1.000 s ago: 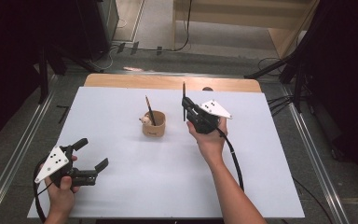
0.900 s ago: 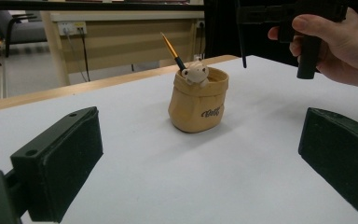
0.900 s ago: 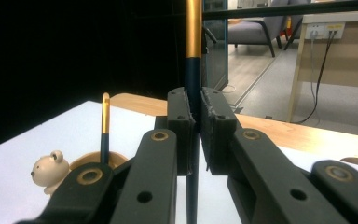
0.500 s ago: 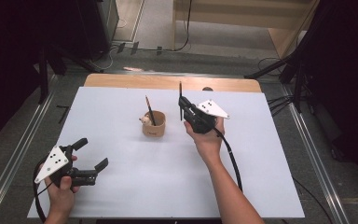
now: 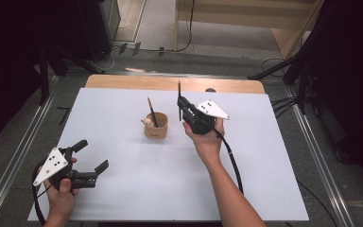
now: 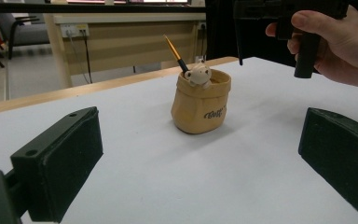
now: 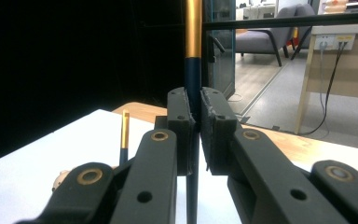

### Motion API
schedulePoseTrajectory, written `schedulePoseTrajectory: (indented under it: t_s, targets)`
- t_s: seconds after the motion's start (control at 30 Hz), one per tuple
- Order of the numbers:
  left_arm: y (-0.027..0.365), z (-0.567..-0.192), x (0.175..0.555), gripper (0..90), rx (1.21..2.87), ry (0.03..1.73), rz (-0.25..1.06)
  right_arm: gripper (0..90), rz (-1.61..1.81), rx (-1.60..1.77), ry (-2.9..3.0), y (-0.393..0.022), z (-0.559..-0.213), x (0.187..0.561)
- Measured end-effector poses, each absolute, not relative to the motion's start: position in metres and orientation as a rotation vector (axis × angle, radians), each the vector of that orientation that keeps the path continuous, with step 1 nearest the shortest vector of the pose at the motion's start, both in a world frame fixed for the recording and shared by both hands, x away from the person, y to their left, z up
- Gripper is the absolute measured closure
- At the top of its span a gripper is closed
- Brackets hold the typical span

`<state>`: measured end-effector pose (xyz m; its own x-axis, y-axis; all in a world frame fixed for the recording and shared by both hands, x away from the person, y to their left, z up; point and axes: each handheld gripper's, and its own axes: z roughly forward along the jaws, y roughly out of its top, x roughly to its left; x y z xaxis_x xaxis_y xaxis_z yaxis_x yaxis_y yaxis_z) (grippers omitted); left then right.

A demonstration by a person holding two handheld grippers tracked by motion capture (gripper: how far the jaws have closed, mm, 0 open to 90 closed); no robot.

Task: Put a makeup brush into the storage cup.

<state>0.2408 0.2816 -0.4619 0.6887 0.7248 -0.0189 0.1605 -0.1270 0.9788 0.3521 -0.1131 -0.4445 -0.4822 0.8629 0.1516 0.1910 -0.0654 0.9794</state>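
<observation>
Down at the near left corner of the white table (image 5: 123,198), the left gripper (image 5: 90,159) rests unmoved, jaws wide apart and empty. Mid-table, the tan holder (image 5: 156,128) keeps one pen (image 5: 151,112) leaning in it. Just right of it, the right gripper (image 5: 183,108) clamps a dark pen (image 5: 179,92) upright, having drifted slightly leftward toward the holder since before.

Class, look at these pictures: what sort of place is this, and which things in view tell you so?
Probably an office or lab room set up for recording: a white-topped table on metal floor rails, a wooden desk with wall sockets and cables, and an armchair farther back.
</observation>
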Motion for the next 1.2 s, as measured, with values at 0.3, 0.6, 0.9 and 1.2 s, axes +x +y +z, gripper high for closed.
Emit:
schedulePoseTrajectory:
  t_s: [0.3, 0.6, 0.9, 1.2]
  targets:
    - [0.280, -0.463, 0.241, 0.0, 1.663, 0.723, 0.562, 84.0, 1.604, 1.123, 1.655, -0.112, -0.441, 0.351]
    - [0.281, -0.463, 0.241, 0.0, 1.663, 0.726, 0.562, 84.0, 1.611, 1.108, 1.652, -0.108, -0.439, 0.351]
    - [0.281, -0.463, 0.241, 0.0, 1.661, 0.724, 0.561, 84.0, 1.625, 1.090, 1.656, -0.103, -0.436, 0.350]
    - [0.281, -0.463, 0.241, 0.0, 1.663, 0.725, 0.560, 84.0, 1.649, 1.077, 1.664, -0.092, -0.433, 0.349]
